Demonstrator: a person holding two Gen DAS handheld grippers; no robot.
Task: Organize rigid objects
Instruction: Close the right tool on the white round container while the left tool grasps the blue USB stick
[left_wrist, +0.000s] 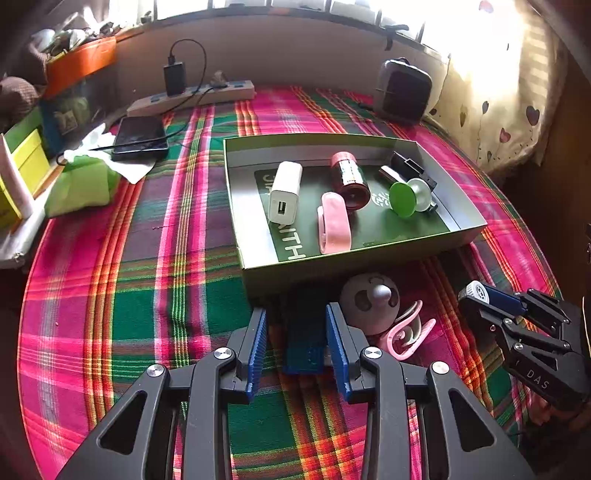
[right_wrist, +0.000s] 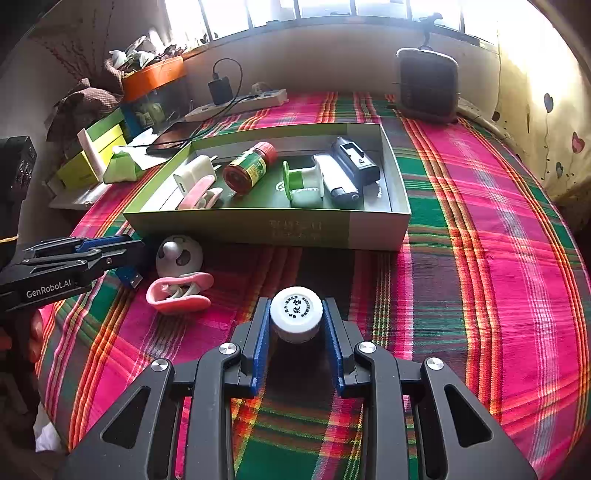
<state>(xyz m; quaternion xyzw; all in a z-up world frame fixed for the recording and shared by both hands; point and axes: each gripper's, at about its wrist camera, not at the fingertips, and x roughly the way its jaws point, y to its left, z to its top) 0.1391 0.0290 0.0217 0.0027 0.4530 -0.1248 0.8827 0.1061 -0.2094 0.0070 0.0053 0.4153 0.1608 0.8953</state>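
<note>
Plaid cloth (right_wrist: 480, 229) covers the bed beneath a sunlit window. The right gripper (right_wrist: 295, 321) is clamped on a white-capped bottle (right_wrist: 295, 310) just before the green box (right_wrist: 258, 229), and the left gripper (left_wrist: 295, 347) is closed on a blue USB stick (left_wrist: 304, 354), both judged bound for it. A round white fan (right_wrist: 180, 256) and pink clip (right_wrist: 179, 293) lie between the grippers, near the box's front wall, over which each load must be lifted.

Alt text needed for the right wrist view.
The right gripper holds a white-capped bottle above a plaid cloth, facing a green box of small items. The left gripper, at left, holds a blue USB stick.
</note>
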